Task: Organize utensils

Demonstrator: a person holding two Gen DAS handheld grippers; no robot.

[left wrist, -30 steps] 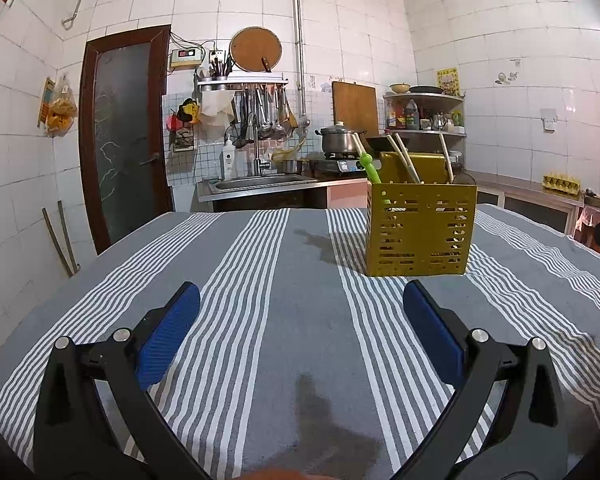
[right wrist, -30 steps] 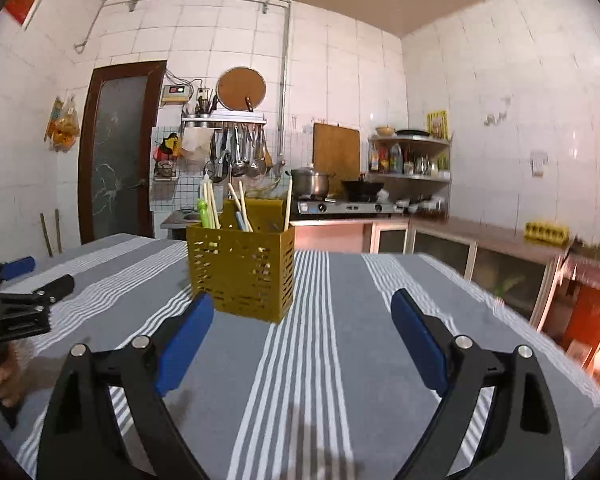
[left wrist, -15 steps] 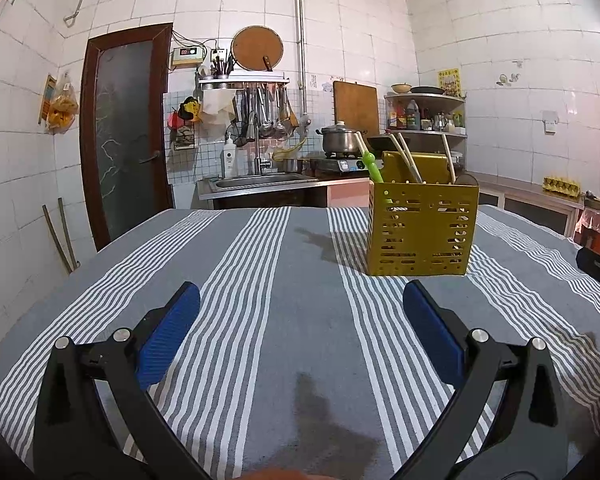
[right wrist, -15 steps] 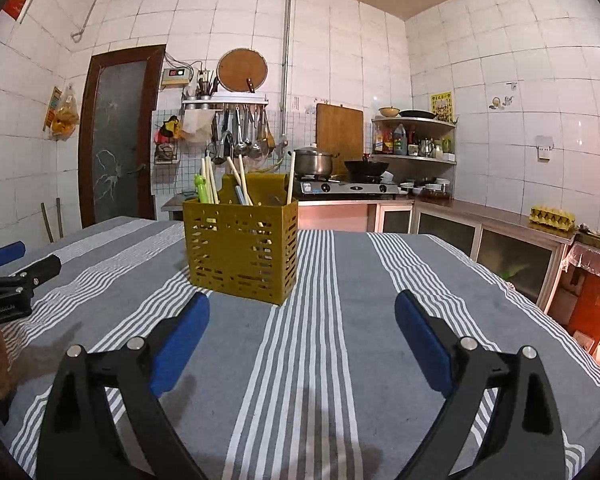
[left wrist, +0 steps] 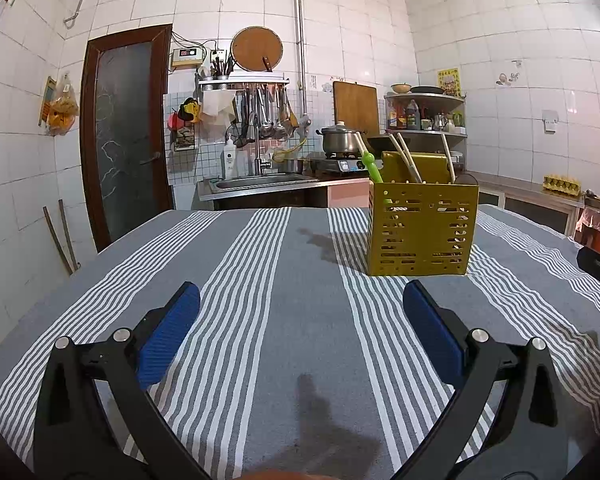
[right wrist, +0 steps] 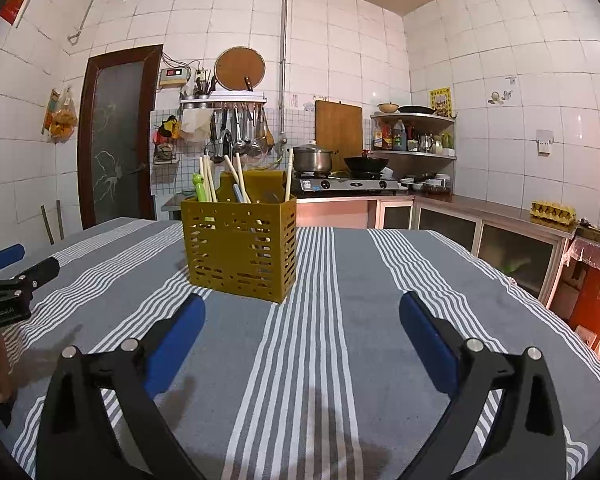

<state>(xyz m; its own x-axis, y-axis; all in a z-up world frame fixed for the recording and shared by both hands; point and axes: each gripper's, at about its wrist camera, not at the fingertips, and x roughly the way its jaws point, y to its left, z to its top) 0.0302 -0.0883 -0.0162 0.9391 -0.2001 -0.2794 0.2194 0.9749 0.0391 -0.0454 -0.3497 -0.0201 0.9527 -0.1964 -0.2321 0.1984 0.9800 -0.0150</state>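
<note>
Both wrist views are evenly and fairly brightly lit from overhead, sharp throughout with no motion blur. The white wall tiles carry small glare spots near the upper right. Soft shadows fall on the striped tablecloth beside the yellow utensil holder and near the bottom edge. Fisheye distortion bends walls and table edges, and the corners vignette to black.
</note>
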